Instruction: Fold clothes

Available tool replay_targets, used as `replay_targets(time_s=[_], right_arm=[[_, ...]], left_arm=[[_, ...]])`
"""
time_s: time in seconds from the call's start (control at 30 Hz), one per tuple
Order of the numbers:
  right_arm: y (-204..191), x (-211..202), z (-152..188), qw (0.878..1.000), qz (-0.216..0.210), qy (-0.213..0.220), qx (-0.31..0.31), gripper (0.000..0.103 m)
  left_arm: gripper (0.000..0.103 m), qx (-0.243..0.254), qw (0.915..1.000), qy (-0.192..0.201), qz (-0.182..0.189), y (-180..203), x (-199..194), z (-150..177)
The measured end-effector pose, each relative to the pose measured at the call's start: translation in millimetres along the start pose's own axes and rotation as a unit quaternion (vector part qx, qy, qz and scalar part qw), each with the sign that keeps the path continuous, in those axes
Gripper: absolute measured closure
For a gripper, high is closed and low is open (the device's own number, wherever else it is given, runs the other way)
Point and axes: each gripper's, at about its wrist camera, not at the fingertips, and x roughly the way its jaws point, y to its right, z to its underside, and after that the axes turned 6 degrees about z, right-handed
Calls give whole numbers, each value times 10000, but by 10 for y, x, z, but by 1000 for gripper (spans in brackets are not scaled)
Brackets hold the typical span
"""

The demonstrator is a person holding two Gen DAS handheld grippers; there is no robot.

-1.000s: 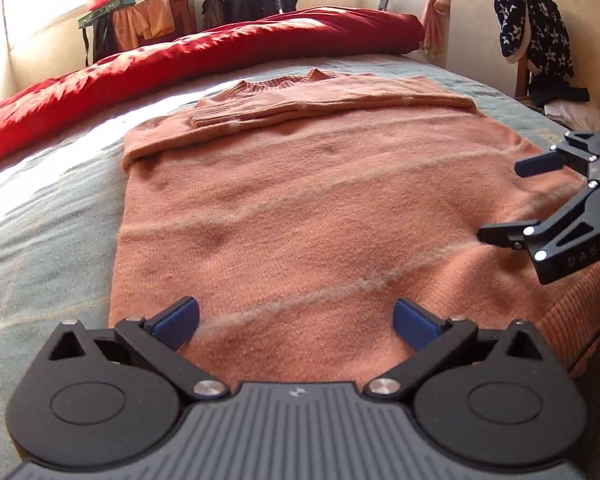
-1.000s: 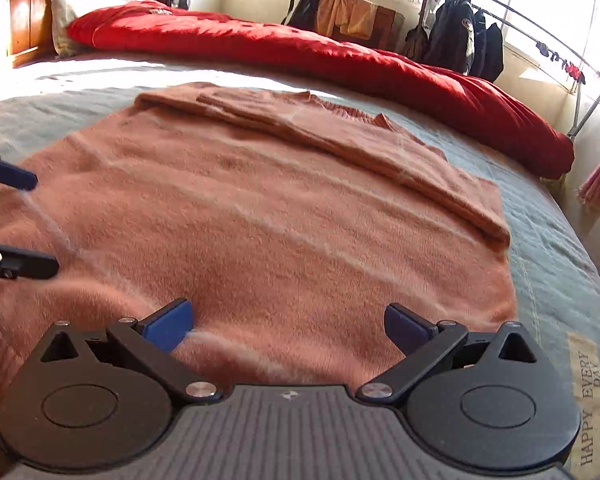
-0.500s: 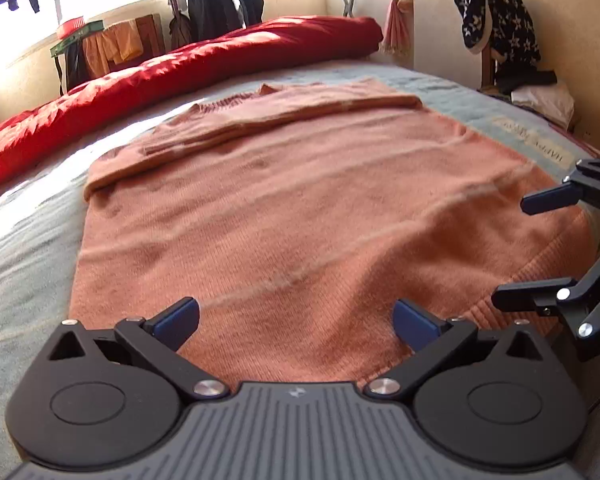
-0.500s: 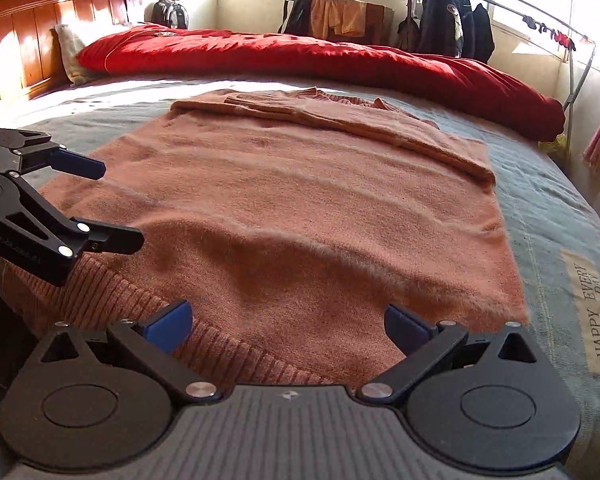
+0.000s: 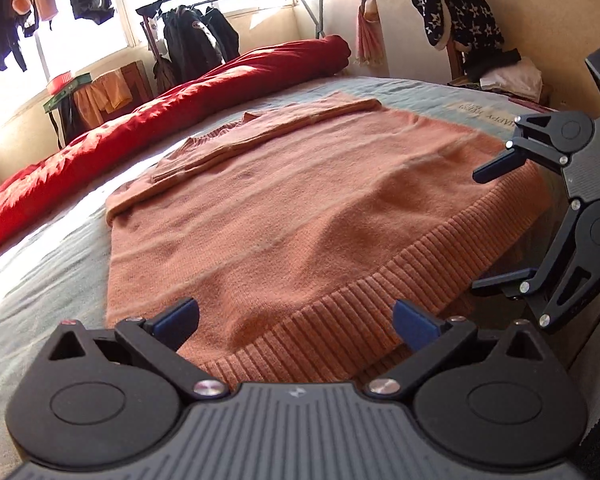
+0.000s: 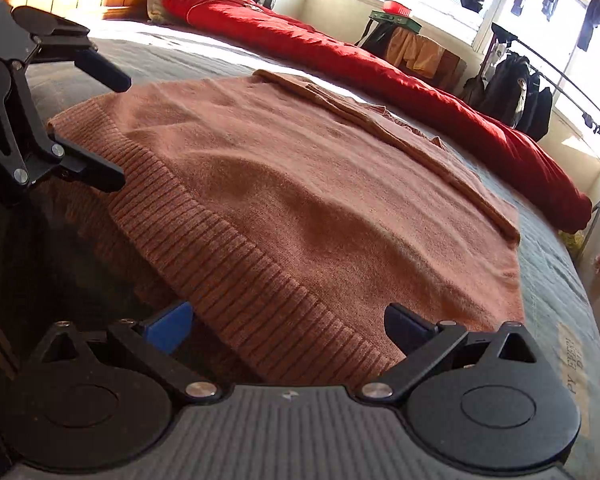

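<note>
Sweater (image 5: 308,216), salmon knit, fuzzy across the body, thick ribbing along the hem (image 5: 380,300); spread flat on a grey-blue quilted bedspread (image 5: 48,280), sleeves folded across the chest near the neckline, hem drooping over the bed's near edge. Behind it, a long red duvet (image 5: 204,92), smooth and puffy, rolled along the far side. Left gripper (image 5: 296,320), matte black with blue pads, jaws spread wide, poised just short of the hem at its left part, ribbing between and slightly beyond the fingertips, nothing clamped. Right gripper (image 6: 288,328), same build, jaws likewise wide apart, hem's right part between the pads and hanging past them; contact with the cloth impossible to tell. Each tool visible at the edge of the other's view
</note>
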Motion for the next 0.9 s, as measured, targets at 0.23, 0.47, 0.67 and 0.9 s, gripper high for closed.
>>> replay_targets(time_s=[0.23,0.47,0.67,0.9], right_arm=[[158,-163,200,9982,561,-204,-94,0],[255,-135,263,9986,508,-126,33,0],[305,-133,323,9994,305,-87,-110,0],[159,24,262,9941,758,-46,-770,0]], left_arm=[[1,1429,9894,230,152,524,178,-4],[1,2313,9726,151,186,895,468,-46],[1,2758,9610,185,-4,949,483,65],[1,2737,9616,201,-23,929,437,53]])
